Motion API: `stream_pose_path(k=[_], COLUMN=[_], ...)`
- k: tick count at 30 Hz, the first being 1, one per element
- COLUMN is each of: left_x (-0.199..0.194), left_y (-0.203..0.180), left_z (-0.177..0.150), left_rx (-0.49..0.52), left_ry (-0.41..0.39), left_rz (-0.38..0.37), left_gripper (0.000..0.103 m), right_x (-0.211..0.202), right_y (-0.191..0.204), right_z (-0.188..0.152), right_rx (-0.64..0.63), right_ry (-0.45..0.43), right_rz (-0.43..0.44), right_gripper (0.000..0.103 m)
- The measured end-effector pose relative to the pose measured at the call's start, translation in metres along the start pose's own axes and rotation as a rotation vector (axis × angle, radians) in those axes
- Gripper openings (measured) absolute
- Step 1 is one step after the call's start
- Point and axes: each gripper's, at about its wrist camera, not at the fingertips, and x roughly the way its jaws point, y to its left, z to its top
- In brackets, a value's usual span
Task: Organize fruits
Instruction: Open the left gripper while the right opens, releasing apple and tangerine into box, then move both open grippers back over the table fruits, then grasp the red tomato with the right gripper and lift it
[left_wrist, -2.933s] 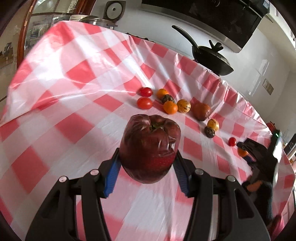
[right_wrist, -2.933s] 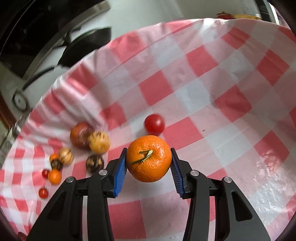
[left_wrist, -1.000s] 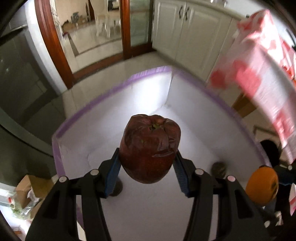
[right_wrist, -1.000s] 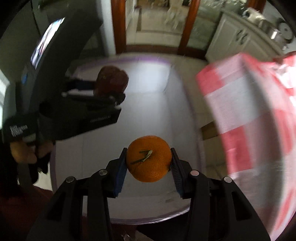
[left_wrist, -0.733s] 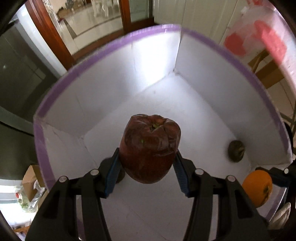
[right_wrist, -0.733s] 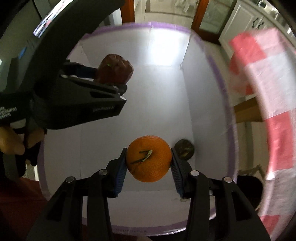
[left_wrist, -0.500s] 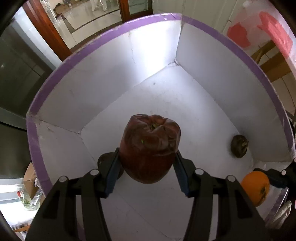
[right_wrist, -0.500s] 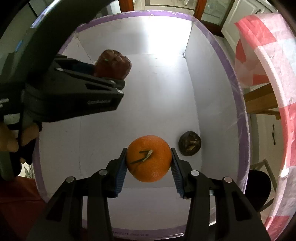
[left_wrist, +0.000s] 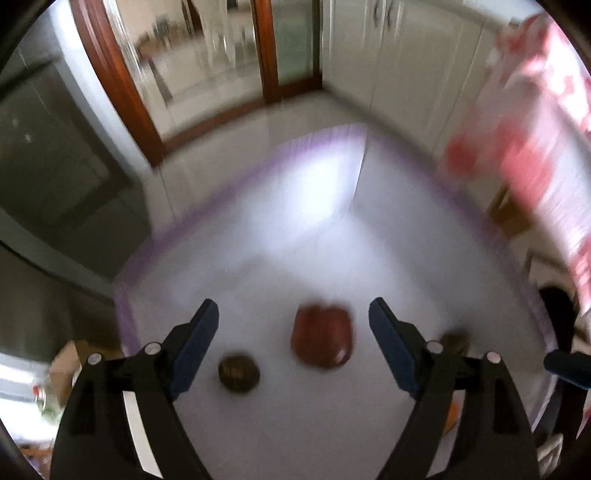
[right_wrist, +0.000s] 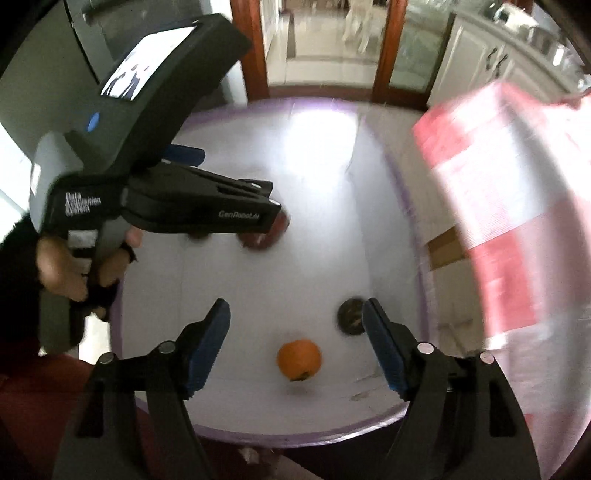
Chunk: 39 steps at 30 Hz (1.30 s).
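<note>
A white box with a purple rim (left_wrist: 229, 192) sits on the floor below both grippers. In the left wrist view, the dark red apple (left_wrist: 321, 341) lies on the box floor, free of my left gripper (left_wrist: 293, 345), whose jaws are opening wide above it. A dark round fruit (left_wrist: 238, 373) lies to its left. In the right wrist view, the orange (right_wrist: 299, 359) rests on the box floor (right_wrist: 258, 288) beneath my right gripper (right_wrist: 295, 347), whose jaws are opening with nothing pressed between them. Another dark fruit (right_wrist: 351, 315) lies by the right finger. The left gripper's body (right_wrist: 177, 199) hangs over the box.
The red-and-white checked tablecloth (right_wrist: 517, 206) hangs at the right of the box. Wooden door frames (left_wrist: 122, 92) and white cabinets (left_wrist: 399, 55) stand beyond. A gloved hand (right_wrist: 62, 266) holds the left gripper at the box's left side.
Both grippers have opened and let go: the apple and the orange now lie on the box floor. Both grippers have risen away from the box, and the views are blurred.
</note>
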Motion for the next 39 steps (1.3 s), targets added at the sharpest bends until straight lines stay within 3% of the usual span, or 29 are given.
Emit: stream_pose_path(k=[2, 4, 5, 8, 10, 13, 16, 20, 26, 29, 34, 39], left_x=[-0.038, -0.067, -0.088, -0.132, -0.152, -0.171, -0.168, -0.147, -0.102, -0.087, -0.09, -0.089], left_y=[-0.015, -0.029, -0.041, -0.083, -0.114, -0.185, -0.256, -0.361, -0.474, -0.498, -0.5, -0.491], left_z=[0.014, 0.025, 0.032, 0.052, 0.063, 0.081, 0.087, 0.093, 0.102, 0.107, 0.105, 0.11], left_rx=[0.038, 0.078, 0.106, 0.199, 0.257, 0.351, 0.416, 0.516, 0.494, 0.449, 0.453, 0.416], left_ry=[-0.156, -0.266, -0.342, -0.472, -0.502, -0.477, -0.438, -0.394, -0.246, -0.183, -0.211, -0.19], left_rz=[-0.005, -0.012, -0.019, -0.069, -0.142, -0.283, -0.379, -0.578, -0.743, -0.784, -0.861, -0.865], left_gripper=[0.087, 0.101, 0.101, 0.101, 0.101, 0.101, 0.101, 0.101, 0.101, 0.101, 0.101, 0.101], right_x=[-0.034, -0.064, -0.085, -0.137, -0.171, -0.197, -0.215, -0.233, -0.243, -0.254, -0.254, -0.245], right_y=[-0.013, -0.026, -0.037, -0.071, -0.098, -0.138, -0.195, -0.29, -0.413, -0.458, -0.533, -0.595], right_z=[0.0, -0.003, -0.007, -0.025, -0.044, -0.07, -0.106, -0.179, -0.265, -0.29, -0.305, -0.303], right_rx=[0.033, 0.067, 0.096, 0.183, 0.259, 0.37, 0.558, 0.892, 1.273, 1.368, 1.406, 1.401], right_ry=[-0.095, -0.18, -0.237, -0.37, -0.461, -0.528, -0.551, -0.535, -0.492, -0.473, -0.375, -0.268], right_rz=[-0.012, -0.037, -0.065, -0.134, -0.206, -0.315, -0.407, -0.532, -0.71, -0.782, -0.877, -0.897], right_gripper=[0.074, 0.078, 0.079, 0.083, 0.087, 0.087, 0.087, 0.087, 0.087, 0.087, 0.085, 0.078])
